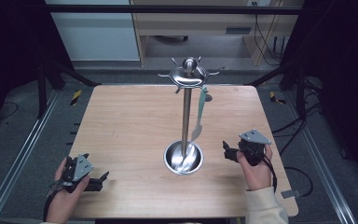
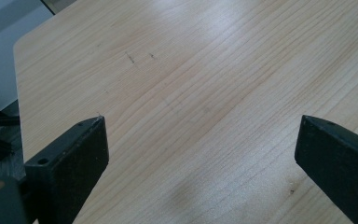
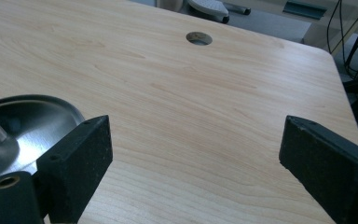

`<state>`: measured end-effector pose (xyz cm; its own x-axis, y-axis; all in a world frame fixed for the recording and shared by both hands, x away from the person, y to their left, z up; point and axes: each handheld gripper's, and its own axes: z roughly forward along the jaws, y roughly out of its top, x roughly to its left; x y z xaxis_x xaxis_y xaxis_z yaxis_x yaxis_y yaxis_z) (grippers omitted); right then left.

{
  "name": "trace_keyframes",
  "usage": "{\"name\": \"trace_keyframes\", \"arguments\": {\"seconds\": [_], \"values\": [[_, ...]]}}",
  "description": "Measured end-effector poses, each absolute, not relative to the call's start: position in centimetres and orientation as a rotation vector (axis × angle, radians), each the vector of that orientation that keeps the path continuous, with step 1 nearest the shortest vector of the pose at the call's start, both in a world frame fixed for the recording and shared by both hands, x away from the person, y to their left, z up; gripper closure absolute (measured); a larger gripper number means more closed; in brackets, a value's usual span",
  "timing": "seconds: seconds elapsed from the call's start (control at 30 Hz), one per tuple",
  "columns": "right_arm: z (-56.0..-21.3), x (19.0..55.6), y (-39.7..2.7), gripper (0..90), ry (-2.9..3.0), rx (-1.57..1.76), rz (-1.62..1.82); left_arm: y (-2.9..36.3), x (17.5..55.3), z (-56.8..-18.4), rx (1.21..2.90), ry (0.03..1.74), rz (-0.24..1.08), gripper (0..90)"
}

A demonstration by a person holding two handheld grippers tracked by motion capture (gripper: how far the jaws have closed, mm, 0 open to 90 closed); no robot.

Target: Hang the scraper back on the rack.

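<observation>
A tall steel utensil stand point(image 1: 185, 112) rises from a round dish base point(image 1: 183, 157) in the middle of the wooden table point(image 1: 121, 126). Its top carries a ring of hooks point(image 1: 189, 73). A pale green utensil point(image 1: 200, 112) hangs from one hook on the right side. My left gripper point(image 1: 103, 179) rests at the table's near left corner, jaws wide apart point(image 2: 200, 154) over bare wood. To the right of the base my right gripper point(image 1: 226, 150) is held open point(image 3: 193, 149), with the dish base point(image 3: 23, 126) at its left.
A round cable hole point(image 3: 199, 38) sits near the table's far edge. Dark frame posts, floor rails and cables surround the table. A wooden cabinet point(image 1: 205, 28) stands behind it.
</observation>
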<state>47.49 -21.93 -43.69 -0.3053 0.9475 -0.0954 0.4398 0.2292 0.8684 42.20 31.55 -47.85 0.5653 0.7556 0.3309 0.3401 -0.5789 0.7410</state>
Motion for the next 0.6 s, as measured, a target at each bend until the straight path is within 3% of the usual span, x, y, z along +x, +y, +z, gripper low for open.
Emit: {"name": "trace_keyframes", "arguments": {"seconds": [0.6], "values": [[-46.5,49.8,-22.4,11.9,1.936,1.301,1.014,31.3,42.2,-47.9,2.185,0.866,0.862,2.6]]}}
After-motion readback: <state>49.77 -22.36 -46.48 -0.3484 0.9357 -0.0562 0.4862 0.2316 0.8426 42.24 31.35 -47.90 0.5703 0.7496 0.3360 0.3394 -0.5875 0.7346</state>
